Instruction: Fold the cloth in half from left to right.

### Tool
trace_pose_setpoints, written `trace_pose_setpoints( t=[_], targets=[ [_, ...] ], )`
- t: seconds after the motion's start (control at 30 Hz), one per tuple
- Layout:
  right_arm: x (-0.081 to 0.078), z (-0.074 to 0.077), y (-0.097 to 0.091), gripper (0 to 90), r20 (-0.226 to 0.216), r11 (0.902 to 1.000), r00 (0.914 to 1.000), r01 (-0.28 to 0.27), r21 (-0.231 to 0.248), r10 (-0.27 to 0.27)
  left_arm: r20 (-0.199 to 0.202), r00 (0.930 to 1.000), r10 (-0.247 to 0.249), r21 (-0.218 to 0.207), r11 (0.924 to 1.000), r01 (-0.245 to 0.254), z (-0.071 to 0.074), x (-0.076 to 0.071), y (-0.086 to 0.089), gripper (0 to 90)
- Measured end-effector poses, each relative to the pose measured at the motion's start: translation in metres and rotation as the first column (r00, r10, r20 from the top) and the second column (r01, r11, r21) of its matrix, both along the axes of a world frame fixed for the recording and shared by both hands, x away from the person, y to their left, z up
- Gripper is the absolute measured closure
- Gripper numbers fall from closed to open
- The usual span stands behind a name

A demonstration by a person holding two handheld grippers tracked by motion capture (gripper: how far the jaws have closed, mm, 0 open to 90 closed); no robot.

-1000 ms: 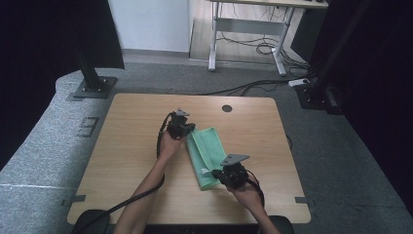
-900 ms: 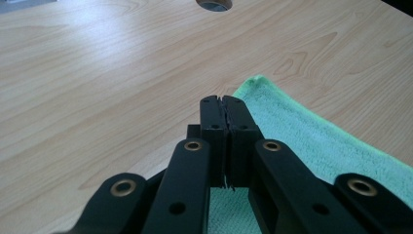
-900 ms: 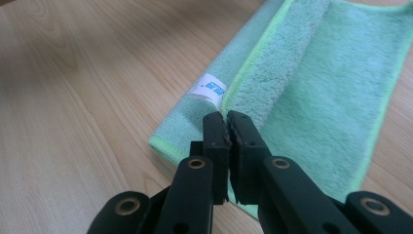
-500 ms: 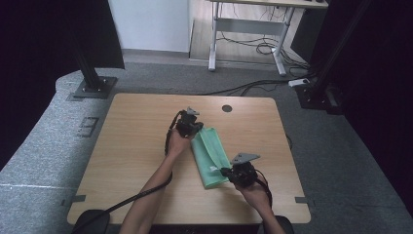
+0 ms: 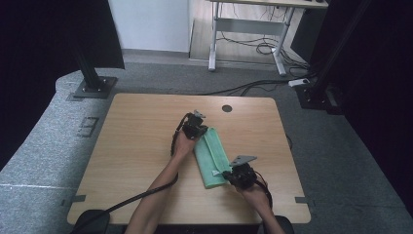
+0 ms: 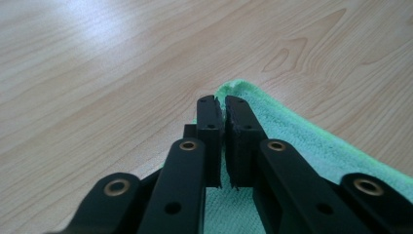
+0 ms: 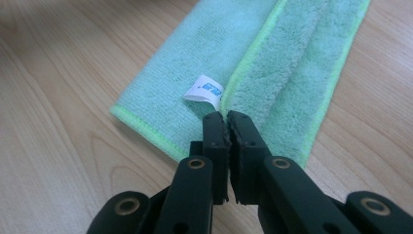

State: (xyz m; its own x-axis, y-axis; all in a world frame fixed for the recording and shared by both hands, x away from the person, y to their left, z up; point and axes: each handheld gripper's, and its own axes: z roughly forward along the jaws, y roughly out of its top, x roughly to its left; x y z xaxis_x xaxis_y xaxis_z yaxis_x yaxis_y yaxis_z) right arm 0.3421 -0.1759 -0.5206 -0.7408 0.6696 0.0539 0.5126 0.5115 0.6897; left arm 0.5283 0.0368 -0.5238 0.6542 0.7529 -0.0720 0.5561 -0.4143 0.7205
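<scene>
Near the centre of the wooden table point(image 5: 136, 146), a folded green cloth point(image 5: 212, 157) lies as a strip running from 11 to 5 o'clock. At its 11 o'clock end, the left gripper point(image 6: 222, 108) has its jaws nearly together over the cloth's corner; whether fabric is pinched is unclear. At the 5 o'clock end, the right gripper point(image 7: 226, 119) is clamped on the cloth's folded edge beside a white label point(image 7: 204, 90).

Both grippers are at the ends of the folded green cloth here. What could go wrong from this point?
The right gripper looks shut on the folded edge of the green cloth by the white tag; lifting could undo the fold. The left gripper sits at the far corner; a pull may drag the cloth across the table.
</scene>
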Motion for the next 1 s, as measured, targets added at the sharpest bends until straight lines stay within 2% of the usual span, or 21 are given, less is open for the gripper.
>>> trace_pose_setpoints(
  t=[0.1,0.17,0.2,0.23,0.3,0.4,0.5,0.53,0.67,0.7,0.83,0.87,0.9,1.0],
  targets=[
    [0.000,-0.001,-0.001,85.1,-0.001,1.0000,1.0000,0.002,-0.006,-0.002,-0.001,1.0000,0.002,-0.003,1.0000,-0.002,-0.001,0.000,0.000,80.4],
    [0.001,-0.001,-0.002,84.3,0.002,0.9999,0.9999,0.011,-0.002,-0.011,0.015,0.9998,0.010,-0.010,0.9999,-0.010,0.000,0.000,0.001,68.3],
    [0.001,0.000,-0.005,81.7,0.007,0.9997,0.9997,0.022,0.006,-0.022,0.023,0.9996,0.013,-0.010,0.9999,-0.013,0.001,-0.001,0.001,57.3],
    [0.001,0.000,-0.005,81.7,0.007,0.9997,0.9997,0.022,0.006,-0.022,0.040,0.9990,0.020,-0.010,0.9998,-0.020,0.003,-0.001,0.001,57.3],
    [0.002,0.002,-0.009,79.1,0.012,0.9990,0.9990,0.043,0.013,-0.043,0.064,0.9975,0.030,-0.015,0.9995,-0.029,0.011,-0.002,0.003,48.8],
    [0.005,0.005,-0.015,74.3,0.026,0.9972,0.9971,0.071,0.023,-0.072,0.078,0.9963,0.036,-0.034,0.9989,-0.033,0.021,-0.002,0.006,39.5],
    [0.006,0.006,-0.019,71.4,0.032,0.9958,0.9955,0.088,0.028,-0.089,0.084,0.9956,0.041,-0.038,0.9985,-0.038,0.026,-0.003,0.008,36.7],
    [0.007,0.007,-0.022,69.1,0.040,0.9941,0.9935,0.105,0.027,-0.106,0.080,0.9960,0.038,-0.049,0.9982,-0.034,0.029,-0.004,0.010,32.9],
    [0.008,0.008,-0.027,64.8,0.049,0.9919,0.9909,0.124,0.027,-0.126,0.079,0.9965,0.027,-0.043,0.9988,-0.023,0.030,-0.008,0.012,31.2],
    [0.009,0.010,-0.030,60.6,0.058,0.9895,0.9880,0.142,0.026,-0.144,0.067,0.9977,0.016,-0.048,0.9987,-0.013,0.029,-0.011,0.014,28.6],
    [0.012,0.010,-0.033,54.6,0.069,0.9870,0.9848,0.158,0.032,-0.159,0.042,0.9991,0.005,-0.049,0.9988,-0.003,0.023,-0.018,0.017,22.5],
    [0.015,0.009,-0.032,49.6,0.067,0.9868,0.9847,0.159,0.030,-0.161,0.029,0.9996,-0.004,-0.045,0.9990,0.005,0.019,-0.024,0.019,20.7],
    [0.016,0.007,-0.031,47.7,0.069,0.9870,0.9847,0.159,0.025,-0.160,0.029,0.9996,-0.004,-0.045,0.9990,0.005,0.019,-0.024,0.019,18.7],
    [0.021,0.001,-0.028,41.9,0.062,0.9873,0.9853,0.158,0.009,-0.159,0.007,0.9997,-0.022,-0.009,0.9997,0.022,0.008,-0.040,0.024,14.2]
  ],
)
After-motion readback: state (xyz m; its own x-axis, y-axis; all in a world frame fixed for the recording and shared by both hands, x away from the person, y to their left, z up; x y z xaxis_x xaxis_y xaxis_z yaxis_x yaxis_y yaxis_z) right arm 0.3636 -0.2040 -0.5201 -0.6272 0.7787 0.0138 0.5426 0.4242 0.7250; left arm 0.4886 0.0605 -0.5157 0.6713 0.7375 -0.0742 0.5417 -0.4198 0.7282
